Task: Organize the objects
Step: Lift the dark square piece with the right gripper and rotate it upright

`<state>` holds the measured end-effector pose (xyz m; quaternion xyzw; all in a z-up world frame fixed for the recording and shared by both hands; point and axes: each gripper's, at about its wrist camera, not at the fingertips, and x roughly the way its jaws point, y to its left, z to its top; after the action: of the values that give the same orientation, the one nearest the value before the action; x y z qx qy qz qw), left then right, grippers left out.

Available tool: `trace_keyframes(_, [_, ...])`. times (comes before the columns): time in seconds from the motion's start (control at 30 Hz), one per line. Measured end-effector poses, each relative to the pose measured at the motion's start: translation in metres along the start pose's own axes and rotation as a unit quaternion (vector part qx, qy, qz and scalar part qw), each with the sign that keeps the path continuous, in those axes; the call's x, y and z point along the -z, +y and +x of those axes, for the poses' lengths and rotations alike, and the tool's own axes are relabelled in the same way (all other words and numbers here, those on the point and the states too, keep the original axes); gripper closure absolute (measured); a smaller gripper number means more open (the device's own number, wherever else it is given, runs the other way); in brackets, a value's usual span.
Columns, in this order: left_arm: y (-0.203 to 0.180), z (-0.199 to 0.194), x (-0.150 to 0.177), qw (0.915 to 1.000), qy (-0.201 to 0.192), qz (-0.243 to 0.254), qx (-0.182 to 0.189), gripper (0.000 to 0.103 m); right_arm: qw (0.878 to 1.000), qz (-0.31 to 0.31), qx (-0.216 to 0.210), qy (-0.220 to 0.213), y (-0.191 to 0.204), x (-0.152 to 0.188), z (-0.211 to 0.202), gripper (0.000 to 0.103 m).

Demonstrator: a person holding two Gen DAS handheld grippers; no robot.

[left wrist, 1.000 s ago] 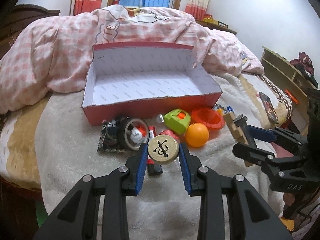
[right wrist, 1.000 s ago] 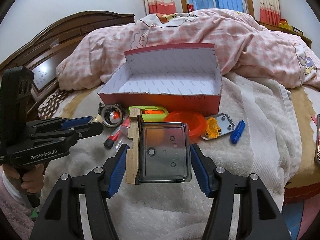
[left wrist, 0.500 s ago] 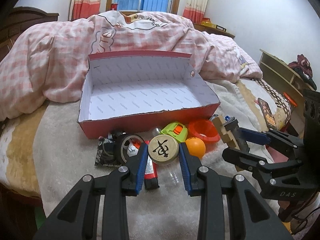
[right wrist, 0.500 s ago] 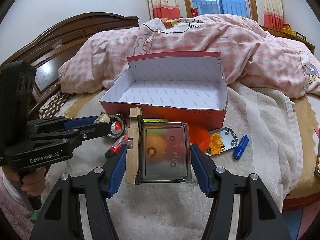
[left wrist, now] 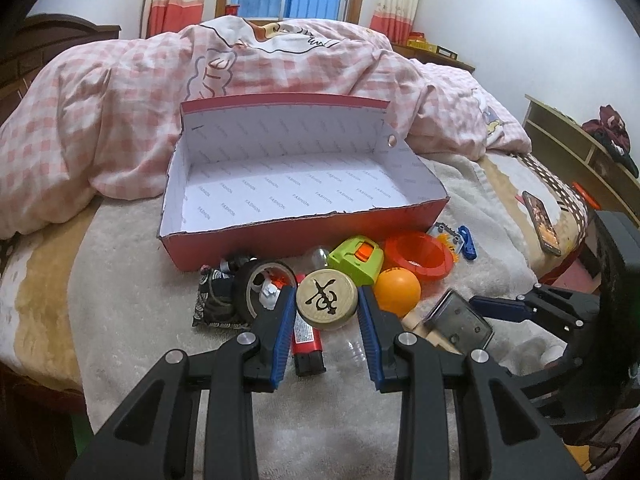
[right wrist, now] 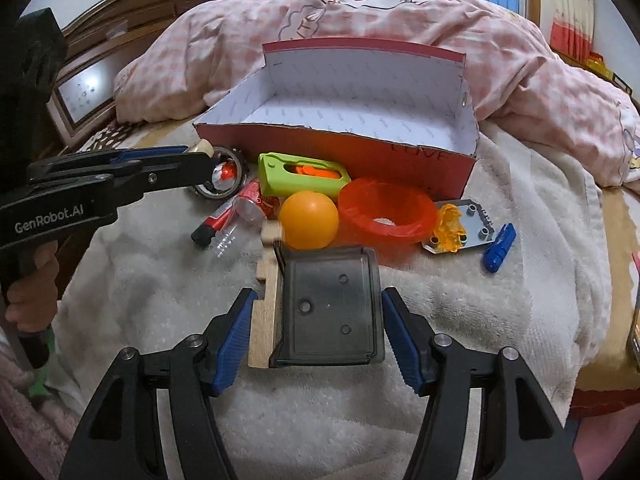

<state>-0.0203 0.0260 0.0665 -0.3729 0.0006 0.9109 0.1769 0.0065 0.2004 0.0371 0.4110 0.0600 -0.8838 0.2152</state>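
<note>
My left gripper [left wrist: 327,293] is shut on a round wooden chess piece [left wrist: 326,300] with a black character, held just above the toy pile in front of the red shoe box [left wrist: 304,236]. The jaws of my right gripper [right wrist: 319,294] are opening. A dark see-through plastic box [right wrist: 330,308] and a notched wooden block [right wrist: 262,320] lie on the white towel between its blue pads, close to both. In the left wrist view the plastic box [left wrist: 460,316] rests tilted on the towel. The shoe box [right wrist: 340,152] is open and bare inside.
In front of the shoe box lie an orange ball [right wrist: 308,220], a red bowl [right wrist: 386,212], a green toy [right wrist: 300,180], a tape roll [left wrist: 256,288], a red marker [left wrist: 306,340] and a blue piece [right wrist: 498,248]. A phone [left wrist: 542,224] lies at the right. A pink quilt rises behind.
My right gripper has sunk toward the towel, and the plastic box and wooden block now rest on it. Its pads stand slightly wider. The left gripper keeps its hold on the chess piece.
</note>
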Motion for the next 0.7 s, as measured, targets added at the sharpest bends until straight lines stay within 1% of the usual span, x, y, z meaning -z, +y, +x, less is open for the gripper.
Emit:
trace_keyframes(0.17, [0.001, 0.002, 0.003, 1.0000, 0.004, -0.002, -0.001, 0.072, 0.999, 0.035, -0.003, -0.004, -0.017, 0.002, -0.005, 0.036])
trace_keyframes(0.33, [0.003, 0.004, 0.005, 1.0000, 0.008, -0.004, -0.001, 0.072, 0.999, 0.038, -0.013, 0.019, -0.027, 0.010, -0.006, 0.036])
trace_keyframes(0.4, [0.003, 0.005, 0.005, 0.9999, 0.009, -0.006, -0.001, 0.072, 0.999, 0.018, -0.007, 0.030, -0.026, 0.014, -0.007, 0.036])
trace_keyframes(0.47, [0.003, 0.005, 0.006, 0.9999, 0.010, -0.006, -0.001, 0.072, 0.999, -0.017, 0.015, 0.037, -0.021, 0.018, -0.009, 0.036])
trace_keyframes(0.6, [0.004, 0.006, 0.007, 0.9999, 0.011, -0.007, 0.000, 0.072, 0.996, -0.065, 0.020, 0.050, -0.013, 0.022, -0.010, 0.036])
trace_keyframes(0.7, [0.004, 0.007, 0.008, 0.9999, 0.012, -0.010, 0.002, 0.072, 0.995, -0.079, 0.018, 0.050, -0.006, 0.022, -0.006, 0.036])
